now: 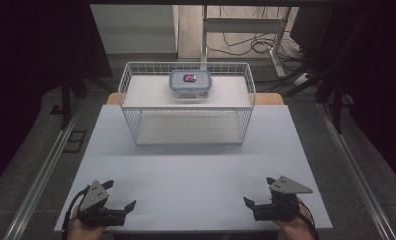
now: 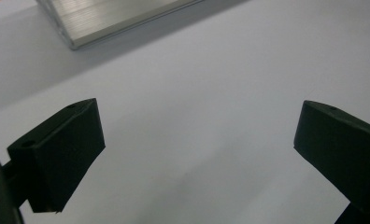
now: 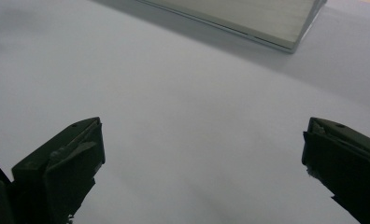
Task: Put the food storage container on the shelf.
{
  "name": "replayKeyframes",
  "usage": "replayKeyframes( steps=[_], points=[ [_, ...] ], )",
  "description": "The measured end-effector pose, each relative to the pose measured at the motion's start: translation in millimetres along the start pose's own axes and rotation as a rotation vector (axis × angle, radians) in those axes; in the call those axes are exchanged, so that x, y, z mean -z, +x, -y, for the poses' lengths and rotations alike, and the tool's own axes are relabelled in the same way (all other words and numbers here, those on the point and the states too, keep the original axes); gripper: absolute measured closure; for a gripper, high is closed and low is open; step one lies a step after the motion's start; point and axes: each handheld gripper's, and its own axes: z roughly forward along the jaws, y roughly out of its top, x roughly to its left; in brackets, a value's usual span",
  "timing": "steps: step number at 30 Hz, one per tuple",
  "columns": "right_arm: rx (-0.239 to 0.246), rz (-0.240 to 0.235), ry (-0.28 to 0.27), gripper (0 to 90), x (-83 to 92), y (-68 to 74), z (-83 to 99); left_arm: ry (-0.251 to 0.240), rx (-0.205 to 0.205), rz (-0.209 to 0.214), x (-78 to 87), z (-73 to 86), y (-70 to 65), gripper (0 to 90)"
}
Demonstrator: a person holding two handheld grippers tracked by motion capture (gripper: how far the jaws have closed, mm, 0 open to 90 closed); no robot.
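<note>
High view: a white wire basket [image 1: 187, 105] stands at the far middle of the pale table [image 1: 196, 170], toward twelve o'clock from the person. On the white board that forms its upper level sits a clear food container [image 1: 190, 84] with a blue-rimmed lid and a small red and blue label on top. The left gripper [image 1: 122, 195] rests near the table's close edge at about seven o'clock, its jaws spread wide with nothing between them. The right gripper [image 1: 258, 191] lies at about five o'clock, likewise spread and empty. The container is well apart from both, far up the table between their lines of sight.

Left gripper view and right gripper view each show two black jaws parted over bare table surface, with a metal rail [image 2: 113, 18] [image 3: 248, 21] crossing the top.
</note>
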Motion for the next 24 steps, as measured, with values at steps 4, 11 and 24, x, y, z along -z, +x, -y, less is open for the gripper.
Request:
replayKeyframes(
  steps=[4,11,24],
  points=[
    [-0.001,0.013,0.004,0.0,3.6,-1.1,4.9,0.005,0.008,-0.01,4.0,5.7,3.0,1.4],
    [-0.012,0.05,0.015,0.0,13.8,-8.6,17.8,0.012,0.027,-0.031,15.0,15.9,10.1,2.6],
    [0.002,0.143,0.105,0.0,21.1,-22.7,43.5,0.059,0.042,-0.116,22.7,38.9,27.3,2.1]
  ],
)
